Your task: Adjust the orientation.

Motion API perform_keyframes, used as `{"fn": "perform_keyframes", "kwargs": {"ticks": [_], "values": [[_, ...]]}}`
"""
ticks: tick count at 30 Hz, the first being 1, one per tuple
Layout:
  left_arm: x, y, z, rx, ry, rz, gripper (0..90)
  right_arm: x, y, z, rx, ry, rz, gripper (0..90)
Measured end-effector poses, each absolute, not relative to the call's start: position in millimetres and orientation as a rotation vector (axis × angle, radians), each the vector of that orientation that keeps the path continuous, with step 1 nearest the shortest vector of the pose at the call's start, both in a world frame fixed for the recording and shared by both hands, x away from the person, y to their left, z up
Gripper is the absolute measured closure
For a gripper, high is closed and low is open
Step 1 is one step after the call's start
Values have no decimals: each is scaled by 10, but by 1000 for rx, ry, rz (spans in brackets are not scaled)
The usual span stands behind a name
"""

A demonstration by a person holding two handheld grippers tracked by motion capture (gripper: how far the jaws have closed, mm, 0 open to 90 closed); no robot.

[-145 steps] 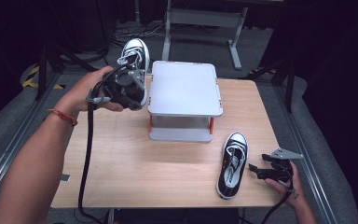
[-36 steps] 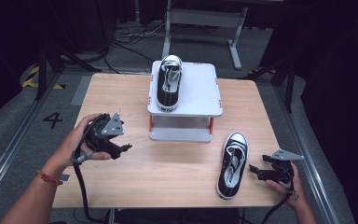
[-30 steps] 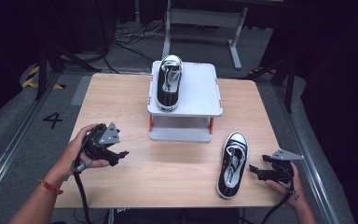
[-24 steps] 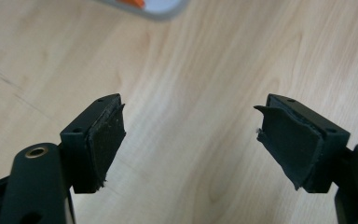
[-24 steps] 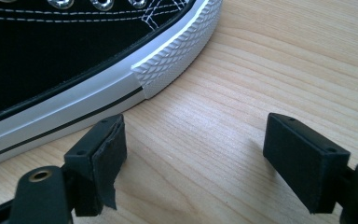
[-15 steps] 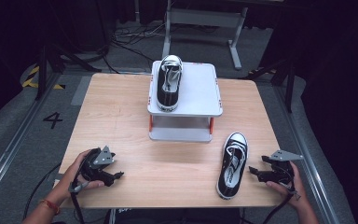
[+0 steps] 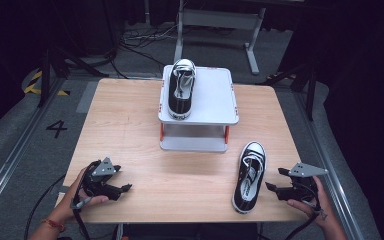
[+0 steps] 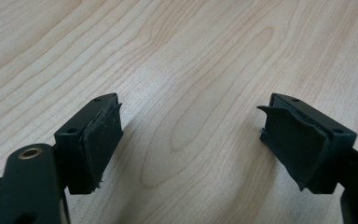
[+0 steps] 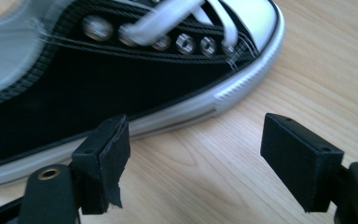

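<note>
Two black sneakers: one (image 7: 181,91) sits on the white stand (image 7: 215,100), one (image 7: 248,175) lies lengthwise on the table (image 7: 130,120), just left of the empty, spread right gripper (image 7: 276,189). Left gripper (image 7: 122,189), also spread and empty, rests well apart.

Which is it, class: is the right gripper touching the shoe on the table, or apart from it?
Apart. In the right gripper view, the right gripper stands open beside the shoe, and bare table shows between its pads and the sole.
</note>
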State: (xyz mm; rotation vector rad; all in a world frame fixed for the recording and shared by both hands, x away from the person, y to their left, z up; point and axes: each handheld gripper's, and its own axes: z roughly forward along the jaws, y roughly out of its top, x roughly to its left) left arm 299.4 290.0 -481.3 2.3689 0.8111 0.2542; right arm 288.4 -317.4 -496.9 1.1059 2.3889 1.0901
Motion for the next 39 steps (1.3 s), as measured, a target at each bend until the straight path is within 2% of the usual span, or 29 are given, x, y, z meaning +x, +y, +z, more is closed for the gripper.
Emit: {"fn": "perform_keyframes", "kwargs": {"ticks": [15,19,27,32,34,35,39], "values": [[2993,2899,-4813,2370,822,258,186,2543,-2680,-4495,864,2532,1186,313],[2996,2896,-4816,2365,821,254,185,2518,-2574,-4493,825,2577,1176,356],[3005,2895,-4815,2371,810,251,182,2453,-2479,-4386,768,2618,1169,346],[3006,2894,-4816,2371,809,251,182,2425,-2304,-4461,726,2709,1100,353],[3006,2894,-4816,2371,809,251,182,2448,-2242,-4546,732,2736,1033,378],[3008,2893,-4816,2370,806,250,182,2479,-2223,-4571,738,2741,1027,443],[3010,2892,-4817,2372,803,247,181,2558,-2205,-4591,749,2785,1017,441]]}}
